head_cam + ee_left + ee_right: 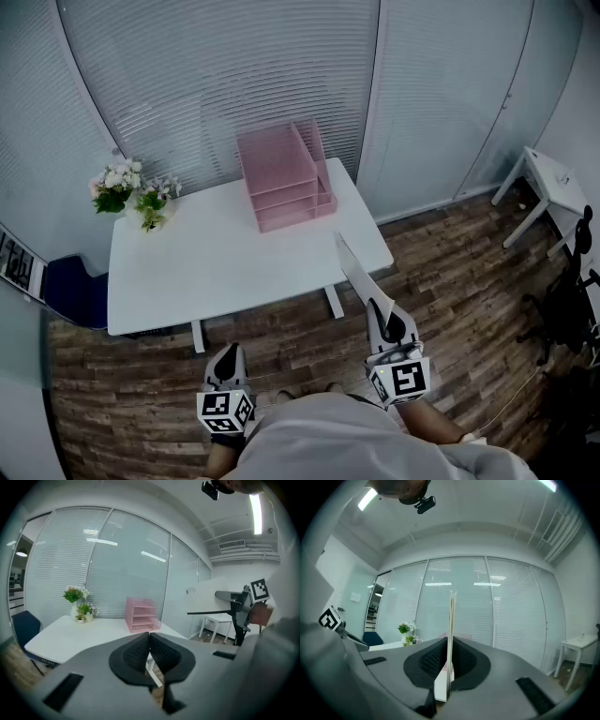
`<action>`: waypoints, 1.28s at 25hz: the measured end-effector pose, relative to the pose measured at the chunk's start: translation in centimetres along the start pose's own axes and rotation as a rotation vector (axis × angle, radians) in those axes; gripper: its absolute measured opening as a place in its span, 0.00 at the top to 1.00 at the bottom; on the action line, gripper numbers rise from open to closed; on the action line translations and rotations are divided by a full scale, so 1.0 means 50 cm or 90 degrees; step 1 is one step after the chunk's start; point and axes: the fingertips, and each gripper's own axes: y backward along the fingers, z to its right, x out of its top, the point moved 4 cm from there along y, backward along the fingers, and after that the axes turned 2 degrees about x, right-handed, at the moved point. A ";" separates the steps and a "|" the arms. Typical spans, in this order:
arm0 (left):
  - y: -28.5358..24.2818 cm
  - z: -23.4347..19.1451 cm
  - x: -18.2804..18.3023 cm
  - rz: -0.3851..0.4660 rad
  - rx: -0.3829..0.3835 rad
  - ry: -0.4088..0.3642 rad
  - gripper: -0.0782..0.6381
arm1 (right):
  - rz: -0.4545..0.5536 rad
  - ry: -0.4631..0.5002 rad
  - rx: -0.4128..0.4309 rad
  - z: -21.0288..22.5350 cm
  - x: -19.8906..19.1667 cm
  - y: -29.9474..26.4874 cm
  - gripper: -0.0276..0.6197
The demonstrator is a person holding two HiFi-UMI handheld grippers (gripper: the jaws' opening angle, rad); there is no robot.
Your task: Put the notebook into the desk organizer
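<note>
A pink desk organizer [281, 178] stands at the back of the white table [206, 272]; it also shows in the left gripper view [142, 615]. My right gripper [380, 317] is off the table's front right corner, shut on a thin white notebook [354, 267] that sticks out ahead of it over the table edge. In the right gripper view the notebook [451, 634] stands edge-on between the pads of the right gripper [449, 667]. My left gripper [228, 364] hangs low in front of the table. Its jaws [149, 648] are shut with nothing in them.
A vase of flowers [131, 192] sits on the table's back left corner. A blue chair [75, 291] stands left of the table. A small white side table [553, 183] and a black office chair [572, 300] are at the right. Glass walls with blinds lie behind.
</note>
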 end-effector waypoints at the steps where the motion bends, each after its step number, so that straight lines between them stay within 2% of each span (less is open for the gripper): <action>1: 0.002 0.000 -0.001 -0.001 0.000 0.000 0.88 | 0.000 0.000 0.000 -0.001 0.000 0.002 0.92; 11: -0.002 0.010 -0.010 -0.010 -0.004 0.001 0.88 | -0.004 0.002 0.002 0.006 -0.008 0.007 0.92; 19: -0.018 0.042 -0.017 -0.019 0.003 0.001 0.88 | 0.002 -0.015 -0.001 0.043 -0.015 0.021 0.92; 27: -0.033 0.103 -0.070 -0.045 0.014 0.020 0.88 | 0.003 -0.023 0.024 0.099 -0.046 0.008 0.92; 32: -0.058 0.068 -0.085 -0.063 0.022 0.033 0.88 | 0.002 -0.028 0.017 0.105 -0.054 -0.043 0.92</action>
